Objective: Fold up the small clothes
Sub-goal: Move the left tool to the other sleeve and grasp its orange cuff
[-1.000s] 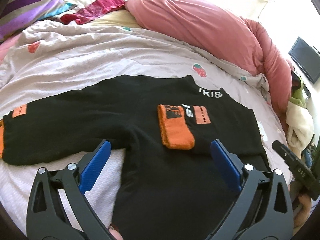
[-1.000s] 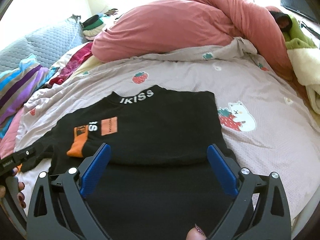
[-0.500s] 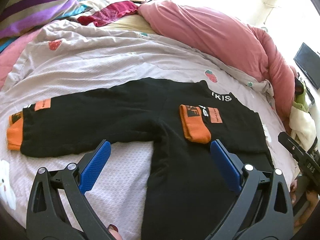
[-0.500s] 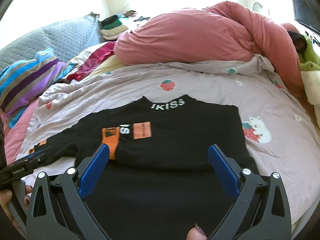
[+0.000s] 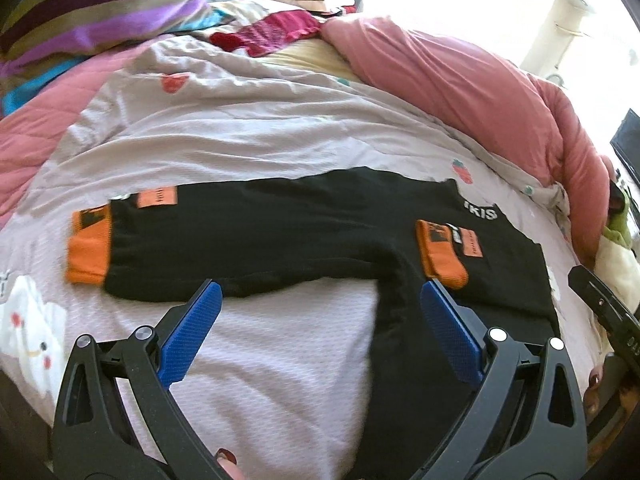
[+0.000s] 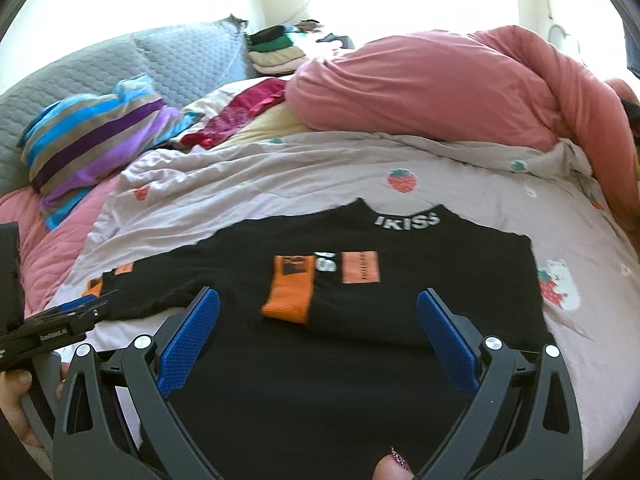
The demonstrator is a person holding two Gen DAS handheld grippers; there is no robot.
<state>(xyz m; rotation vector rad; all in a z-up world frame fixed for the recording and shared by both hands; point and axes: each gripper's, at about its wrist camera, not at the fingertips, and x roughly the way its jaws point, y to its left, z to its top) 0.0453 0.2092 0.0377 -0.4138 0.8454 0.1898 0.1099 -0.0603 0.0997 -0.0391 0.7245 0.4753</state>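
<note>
I'm looking across a bed covered by a pale strawberry-print sheet (image 6: 460, 184), with a bunched pink duvet (image 6: 440, 88) along the far side, a striped pillow (image 6: 92, 136) at the far left and a small stack of folded clothes (image 6: 276, 54) by the grey headboard (image 6: 168, 56).

The black sweater (image 6: 320, 360) lies flat in the middle of the sheet, white lettering at its collar. One sleeve is folded in across the chest, so its orange cuff (image 6: 290, 298) rests on the body just beside an orange patch. The other sleeve (image 5: 248, 240) stretches out straight to the left, ending in its own orange cuff (image 5: 89, 256) on the sheet.

My left gripper (image 5: 320, 334) hangs above the sheet near the armpit of that outstretched sleeve, blue pads spread wide with nothing between them. My right gripper (image 6: 318, 344) hovers over the sweater's lower body, its jaws equally wide apart and holding nothing.
</note>
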